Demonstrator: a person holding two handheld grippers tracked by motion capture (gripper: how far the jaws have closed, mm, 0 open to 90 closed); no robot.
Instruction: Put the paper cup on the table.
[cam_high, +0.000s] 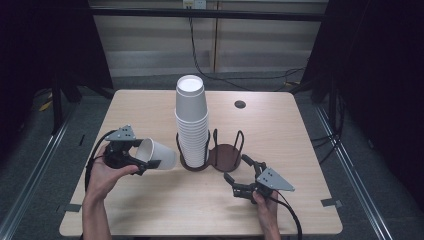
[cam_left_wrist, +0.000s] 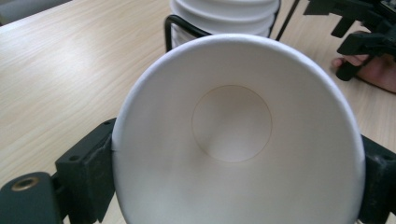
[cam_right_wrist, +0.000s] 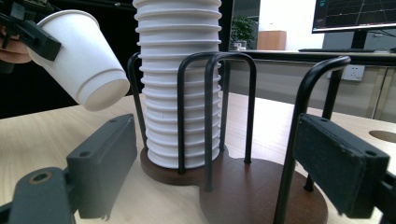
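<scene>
A white paper cup (cam_high: 161, 154) lies on its side above the table, and my left gripper (cam_high: 145, 153) is shut on it near the rim. In the left gripper view the cup's open mouth (cam_left_wrist: 233, 126) faces the camera, with a black pad (cam_left_wrist: 88, 170) pressed on each side. A tall stack of white cups (cam_high: 191, 122) stands in the left bay of a dark wire holder (cam_high: 226, 157); the right bay is empty. My right gripper (cam_high: 236, 168) stands open just in front of the empty bay, nothing between its jaws. The right gripper view shows the stack (cam_right_wrist: 180, 84) and the held cup (cam_right_wrist: 81, 60) tilted at upper left.
A round cable hole (cam_high: 240, 104) sits in the wooden table (cam_high: 150, 200) at the back right. Black cables run across the floor behind the table. Dark curtains hang at both sides.
</scene>
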